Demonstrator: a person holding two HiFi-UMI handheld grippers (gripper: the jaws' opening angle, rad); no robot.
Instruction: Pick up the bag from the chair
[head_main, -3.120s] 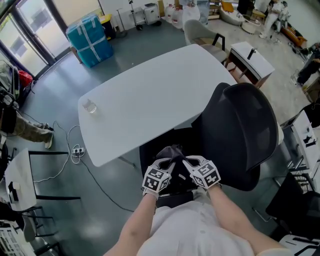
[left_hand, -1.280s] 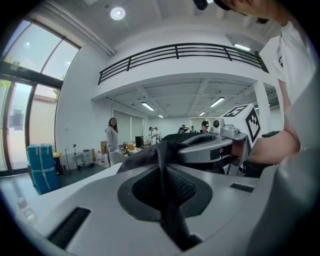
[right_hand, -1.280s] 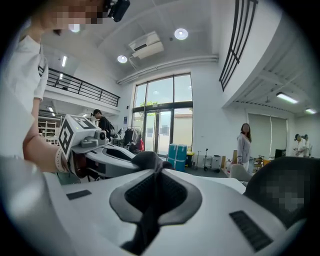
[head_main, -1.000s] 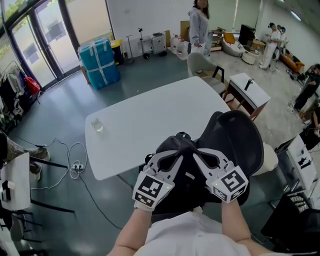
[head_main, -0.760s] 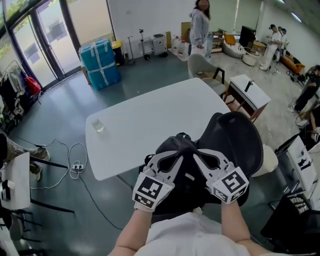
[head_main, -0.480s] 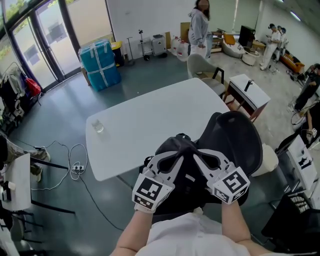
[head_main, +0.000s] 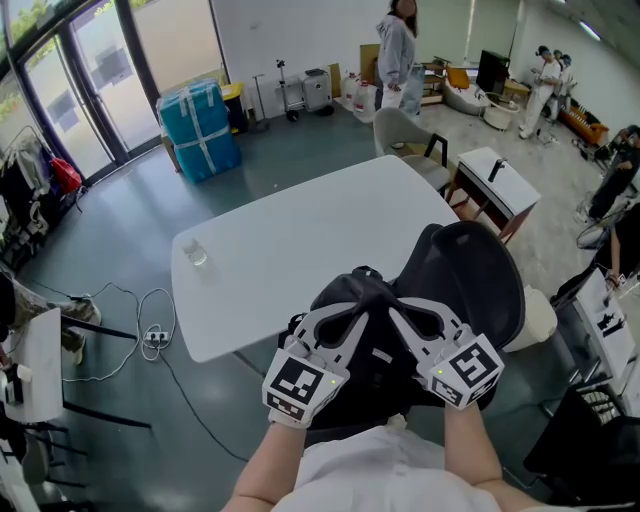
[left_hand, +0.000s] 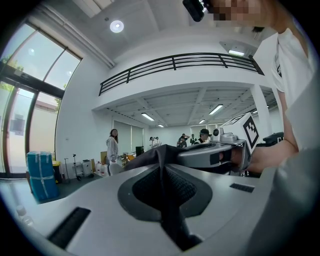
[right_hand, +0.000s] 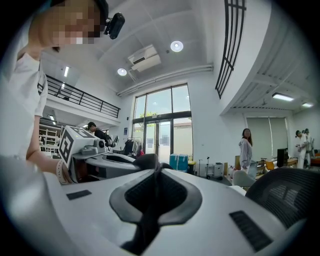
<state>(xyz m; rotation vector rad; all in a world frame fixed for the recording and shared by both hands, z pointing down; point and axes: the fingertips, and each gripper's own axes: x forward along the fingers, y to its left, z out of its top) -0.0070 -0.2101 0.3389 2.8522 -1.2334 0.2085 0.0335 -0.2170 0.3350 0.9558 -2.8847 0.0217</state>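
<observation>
A black bag (head_main: 368, 345) hangs in front of me, held up between both grippers, above the seat of the black office chair (head_main: 478, 277). My left gripper (head_main: 350, 300) is shut on a fold of the bag's top, and my right gripper (head_main: 393, 302) is shut on the fold beside it. In the left gripper view, black fabric (left_hand: 163, 192) is pinched between the jaws of my left gripper (left_hand: 161, 156). The right gripper view shows the same fabric (right_hand: 150, 200) clamped in my right gripper (right_hand: 155, 167). The bag's lower part is hidden behind the grippers.
A white table (head_main: 290, 235) with a small glass (head_main: 194, 252) stands just beyond the chair. A blue wrapped bundle (head_main: 203, 123), a standing person (head_main: 398, 48), a pale chair (head_main: 405, 130) and a small desk (head_main: 497, 172) lie farther off. Cables (head_main: 150, 325) trail on the floor at left.
Three seconds ago both grippers were low at the chair seat on the bag; now the bag is raised in front of me. Over the last second nothing has visibly moved.
</observation>
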